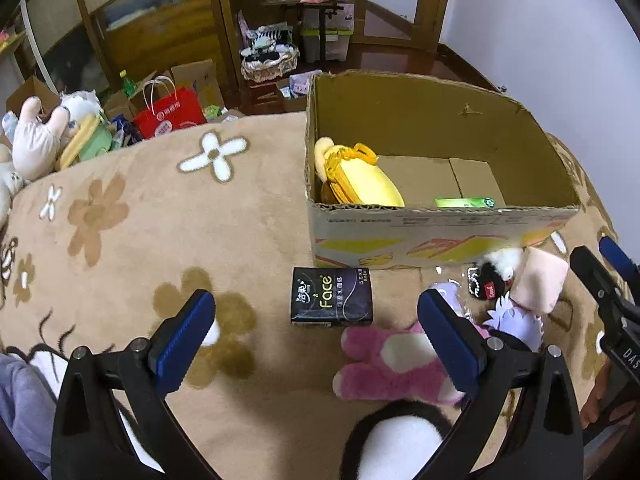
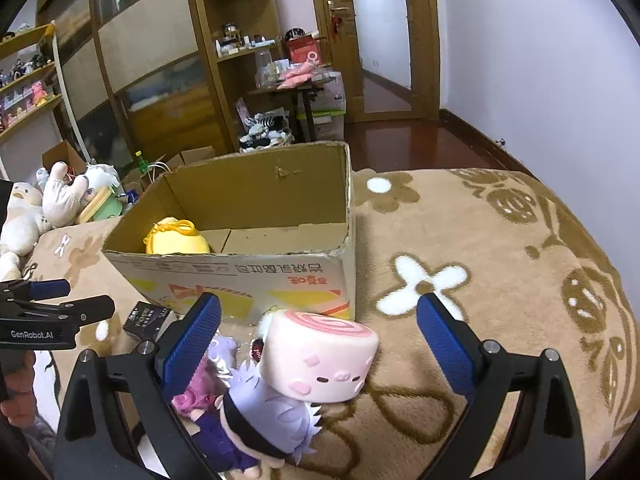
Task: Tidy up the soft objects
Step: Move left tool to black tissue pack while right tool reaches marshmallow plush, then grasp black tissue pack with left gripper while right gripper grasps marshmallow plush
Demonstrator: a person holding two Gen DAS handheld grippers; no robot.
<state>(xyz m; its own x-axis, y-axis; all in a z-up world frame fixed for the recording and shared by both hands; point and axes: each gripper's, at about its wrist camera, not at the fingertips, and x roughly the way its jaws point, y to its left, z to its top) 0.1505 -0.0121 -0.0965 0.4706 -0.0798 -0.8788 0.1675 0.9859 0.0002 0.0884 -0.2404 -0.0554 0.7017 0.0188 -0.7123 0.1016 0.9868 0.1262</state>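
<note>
**Toys waiting beside the box**

Left wrist: left gripper (image 1: 316, 316) wide and empty above tissue pack (image 1: 332, 300); pink plush (image 1: 384, 364) just beside. Right wrist: right gripper (image 2: 318, 320) wide, framing roll plush (image 2: 320, 356) before box (image 2: 240, 276). Best to centre, then close gently.

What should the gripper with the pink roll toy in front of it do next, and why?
Probably ease the right gripper forward and down around the pink roll toy. Its jaws are open, the toy sits between them on the blanket, and the cardboard box just behind has room beside the yellow plush.
</note>
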